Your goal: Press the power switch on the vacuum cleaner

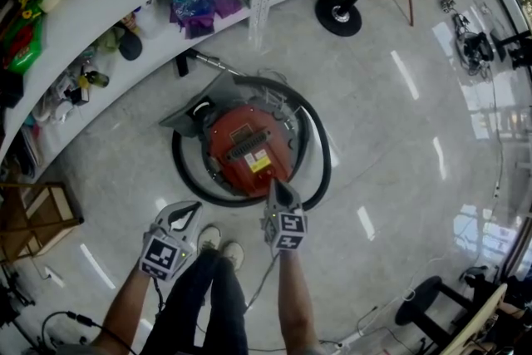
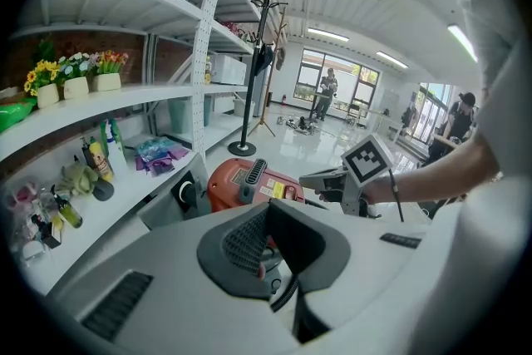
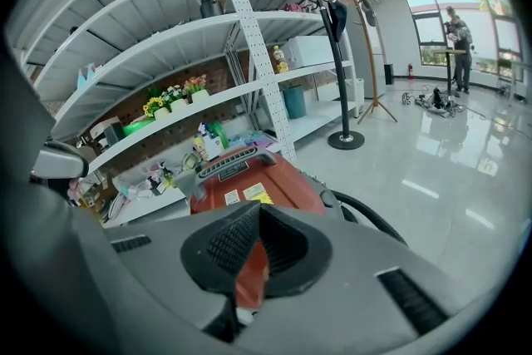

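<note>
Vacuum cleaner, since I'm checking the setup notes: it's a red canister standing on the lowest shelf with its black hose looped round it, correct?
Not quite. The red vacuum cleaner stands on the floor in front of the shelving, not on the lowest shelf, as the head view shows. Its black hose does loop round it.

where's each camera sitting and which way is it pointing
Head view: on the person's head, facing steeply down at the vacuum cleaner; forearms, legs, left hand-held gripper and right hand-held gripper show.
Left gripper view: on the left hand-held gripper, facing across the vacuum cleaner toward the shelves; the right forearm shows.
Right gripper view: on the right hand-held gripper, close over the vacuum cleaner; only its jaws show.
Shared: all see the vacuum cleaner.
</note>
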The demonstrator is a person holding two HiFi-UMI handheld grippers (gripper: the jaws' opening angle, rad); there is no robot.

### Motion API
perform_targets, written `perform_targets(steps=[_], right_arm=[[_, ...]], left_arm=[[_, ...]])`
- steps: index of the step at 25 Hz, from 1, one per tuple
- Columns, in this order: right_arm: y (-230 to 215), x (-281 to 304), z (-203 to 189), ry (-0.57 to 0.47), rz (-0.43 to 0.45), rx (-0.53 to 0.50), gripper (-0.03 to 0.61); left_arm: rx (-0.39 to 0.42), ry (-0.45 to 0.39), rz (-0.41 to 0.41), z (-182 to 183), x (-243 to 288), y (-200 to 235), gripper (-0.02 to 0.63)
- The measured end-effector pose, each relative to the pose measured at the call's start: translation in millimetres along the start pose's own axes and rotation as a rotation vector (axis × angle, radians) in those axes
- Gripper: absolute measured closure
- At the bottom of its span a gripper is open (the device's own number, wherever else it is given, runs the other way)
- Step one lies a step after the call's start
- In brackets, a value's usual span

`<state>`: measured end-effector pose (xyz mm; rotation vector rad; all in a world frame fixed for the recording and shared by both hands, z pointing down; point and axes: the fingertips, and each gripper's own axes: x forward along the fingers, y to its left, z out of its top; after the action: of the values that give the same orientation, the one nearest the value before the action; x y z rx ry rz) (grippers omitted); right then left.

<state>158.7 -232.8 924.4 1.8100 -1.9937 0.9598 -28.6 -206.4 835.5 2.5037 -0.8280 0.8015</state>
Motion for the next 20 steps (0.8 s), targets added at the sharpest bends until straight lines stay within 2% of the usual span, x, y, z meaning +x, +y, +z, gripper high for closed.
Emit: perform_targets(steps=[7,17,20], right_arm=[[-8.7,12.8,-7.3,0.011,-0.019,0.002,0.566],[-13.8,17.1,-17.1,0.039,-0.033,-0.008,0.566],[-11.1,17.6,-11.0,0.021,-0.025,-0.007,0.566]], left_arm=[[-0.019,0.012,-0.003,-7.5,0.8,1.2,0.607],[0.011,0.015,-0.015,-8.5,0.6,7.4,0.607],[-0.010,0.008,-0.012,-8.3,1.7,7.7,0.607]])
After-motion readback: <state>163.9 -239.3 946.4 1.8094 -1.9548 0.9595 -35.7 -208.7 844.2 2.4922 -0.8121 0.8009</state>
